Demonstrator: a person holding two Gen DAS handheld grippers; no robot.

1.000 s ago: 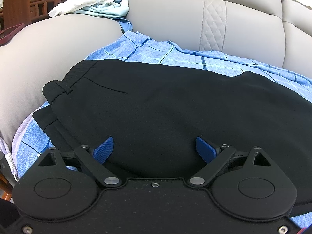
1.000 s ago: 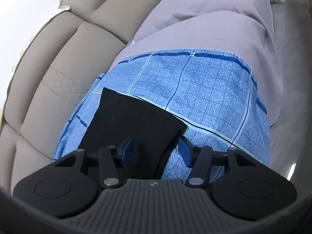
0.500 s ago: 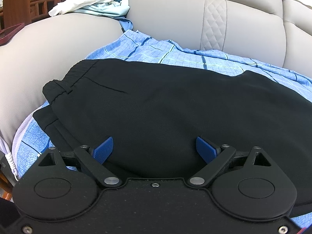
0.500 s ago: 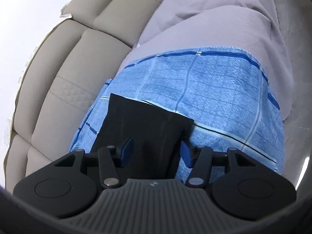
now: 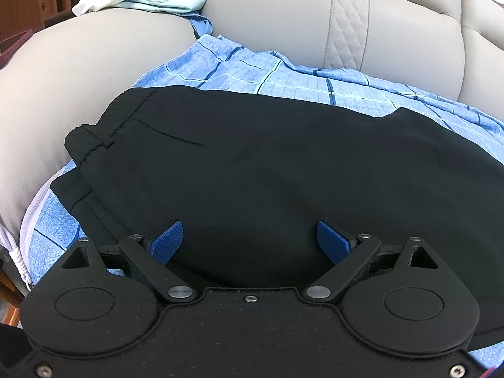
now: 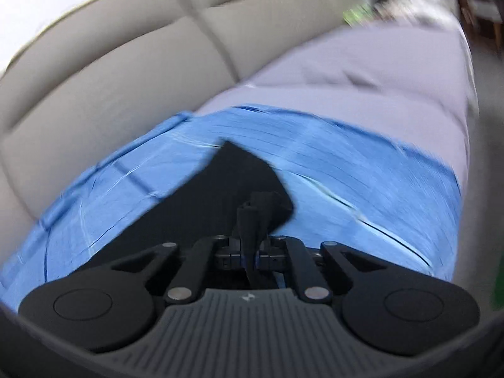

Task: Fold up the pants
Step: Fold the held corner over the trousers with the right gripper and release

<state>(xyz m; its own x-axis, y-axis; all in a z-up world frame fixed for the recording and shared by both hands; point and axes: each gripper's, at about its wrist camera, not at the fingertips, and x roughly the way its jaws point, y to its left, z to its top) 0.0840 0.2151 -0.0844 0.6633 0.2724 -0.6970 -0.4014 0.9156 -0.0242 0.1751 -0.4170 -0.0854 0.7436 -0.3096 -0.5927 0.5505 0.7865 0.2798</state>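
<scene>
Since the earlier frame, the right gripper [image 6: 252, 220] has closed on the hem end of the black pants [image 5: 283, 170] and is lifting it off the blue checked sheet [image 6: 362, 182], its view now blurred. The left gripper [image 5: 250, 241] is waiting wide open, empty, over the waist end, which is lying flat on the sofa [image 5: 283, 15]. The step in hand appears to be the lengthwise fold; next, the hem likely needs carrying toward the waistband [image 5: 104, 126].
</scene>
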